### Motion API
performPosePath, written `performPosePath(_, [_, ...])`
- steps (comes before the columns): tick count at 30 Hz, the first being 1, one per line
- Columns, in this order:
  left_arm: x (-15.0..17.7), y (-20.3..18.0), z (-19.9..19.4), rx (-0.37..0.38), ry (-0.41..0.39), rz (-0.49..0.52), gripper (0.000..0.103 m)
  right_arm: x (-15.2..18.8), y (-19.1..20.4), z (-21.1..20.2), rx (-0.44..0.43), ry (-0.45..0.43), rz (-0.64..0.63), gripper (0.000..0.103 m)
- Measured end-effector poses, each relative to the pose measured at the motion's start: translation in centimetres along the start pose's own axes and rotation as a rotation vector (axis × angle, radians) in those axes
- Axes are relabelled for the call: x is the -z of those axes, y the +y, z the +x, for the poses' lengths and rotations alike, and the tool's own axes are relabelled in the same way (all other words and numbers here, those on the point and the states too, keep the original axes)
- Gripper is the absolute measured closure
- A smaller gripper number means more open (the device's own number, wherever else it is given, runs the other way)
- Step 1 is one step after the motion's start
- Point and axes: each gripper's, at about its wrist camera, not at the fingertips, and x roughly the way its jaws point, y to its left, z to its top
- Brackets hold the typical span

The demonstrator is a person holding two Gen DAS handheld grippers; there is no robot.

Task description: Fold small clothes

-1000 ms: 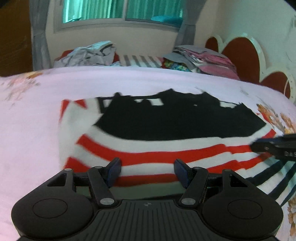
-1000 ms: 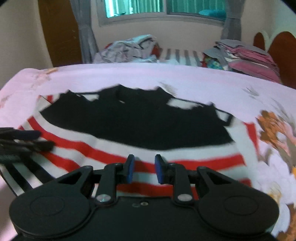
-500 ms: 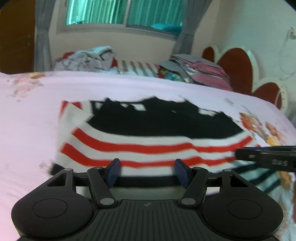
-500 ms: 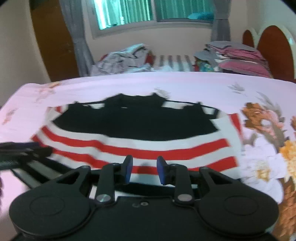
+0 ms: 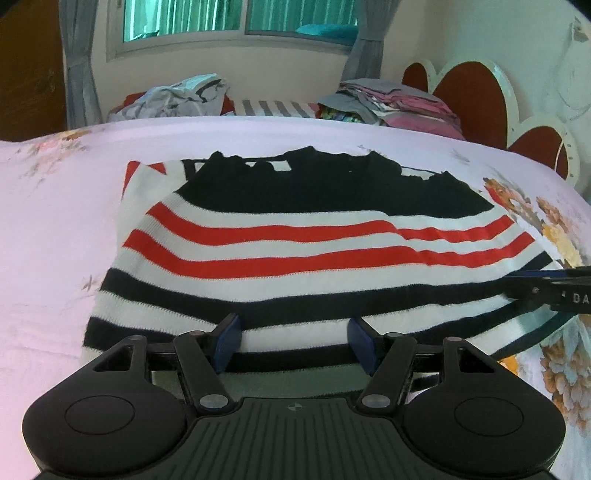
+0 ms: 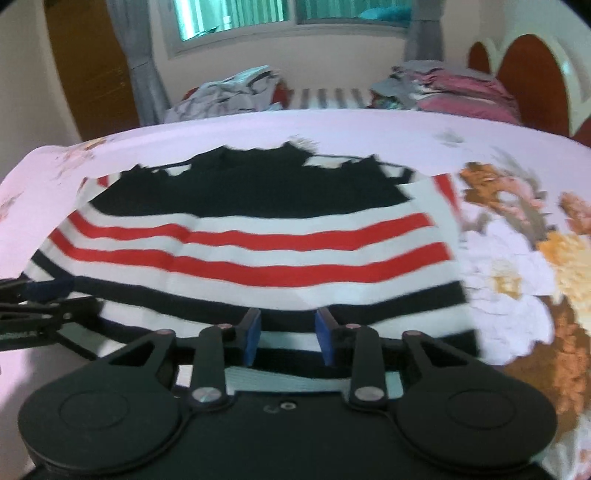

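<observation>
A small knitted sweater with a black top and red, white and navy stripes lies flat on the pink floral bedsheet; it also shows in the right wrist view. My left gripper is open over the sweater's near hem, left of middle. My right gripper is open, jaws set narrower, over the hem further right. The right gripper's tip shows at the right edge of the left wrist view. The left gripper's tip shows at the left edge of the right wrist view.
At the bed's far side lie a crumpled pile of grey clothes and a stack of folded pink and grey clothes. A red scalloped headboard stands at the right. A window with curtains is behind.
Both grippers have drawn back toward the near hem, so the navy stripes now show in front of them. The right gripper's jaws have opened a little wider.
</observation>
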Motion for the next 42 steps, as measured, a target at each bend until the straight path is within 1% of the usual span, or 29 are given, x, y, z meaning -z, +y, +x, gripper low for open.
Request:
performPosePath(1, [0.0, 0.1, 0.0, 0.001, 0.002, -0.004, 0.039, 0.3, -0.5, 0.2, 0.025, 0.012, -0.001, 0.066])
performPosePath(2, [0.0, 0.2, 0.1, 0.001, 0.004, -0.007, 0.039, 0.6, -1.0, 0.3, 0.028, 0.026, 0.005, 0.066])
performPosePath(5, [-0.2, 0.3, 0.0, -0.005, 0.013, -0.017, 0.039, 0.8, -1.9, -0.6, 0.024, 0.015, 0.044, 0.066])
performPosePath(7, [-0.2, 0.3, 0.0, -0.008, 0.018, -0.026, 0.039, 1.0, -2.4, -0.9, 0.058, 0.006, 0.047, 0.066])
performPosePath(9, [-0.2, 0.3, -0.1, -0.012, 0.022, -0.026, 0.039, 1.5, -3.0, -0.5, 0.067, 0.036, 0.053, 0.066])
performPosePath(12, [-0.3, 0.4, -0.3, -0.02, 0.026, -0.028, 0.039, 1.7, -3.5, -1.5, 0.066, 0.017, 0.077, 0.066])
performPosePath(14, [-0.4, 0.5, -0.5, -0.024, 0.028, -0.035, 0.039, 1.8, -3.8, -1.7, 0.088, 0.005, 0.086, 0.065])
performPosePath(16, [-0.4, 0.6, -0.7, -0.027, 0.03, -0.04, 0.039, 2.0, -4.1, -1.1, 0.093, 0.043, 0.078, 0.065])
performPosePath(18, [-0.5, 0.8, -0.9, -0.034, 0.032, -0.046, 0.039, 1.8, -4.0, -1.3, 0.094, 0.042, 0.08, 0.065])
performPosePath(23, [-0.5, 1.4, -1.4, -0.046, 0.034, -0.071, 0.039, 1.1, -3.3, -2.6, 0.048, 0.01, 0.115, 0.059])
performPosePath(30, [-1.3, 1.9, -2.3, -0.046, 0.016, -0.111, 0.039, -0.7, -0.4, -3.1, -0.02, -0.026, 0.073, 0.058])
performPosePath(34, [-2.2, 1.7, -2.2, -0.041, -0.002, -0.109, 0.039, -1.9, 1.3, -2.2, -0.052, -0.035, 0.051, 0.057])
performPosePath(36, [-2.5, 1.9, -1.6, -0.051, -0.003, -0.112, 0.039, -2.4, 2.2, -1.5, -0.07, -0.034, 0.04, 0.057])
performPosePath(38, [-2.5, 2.3, -0.7, -0.076, 0.009, -0.127, 0.039, -2.7, 3.0, -0.6, -0.081, -0.031, 0.023, 0.057])
performPosePath(39, [-2.3, 2.8, -0.1, -0.089, 0.027, -0.145, 0.039, -2.8, 3.4, -0.2, -0.086, -0.027, 0.015, 0.057])
performPosePath(42, [-1.8, 3.5, 0.6, -0.08, 0.034, -0.164, 0.039, -3.0, 4.3, 1.4, -0.108, -0.007, -0.005, 0.057])
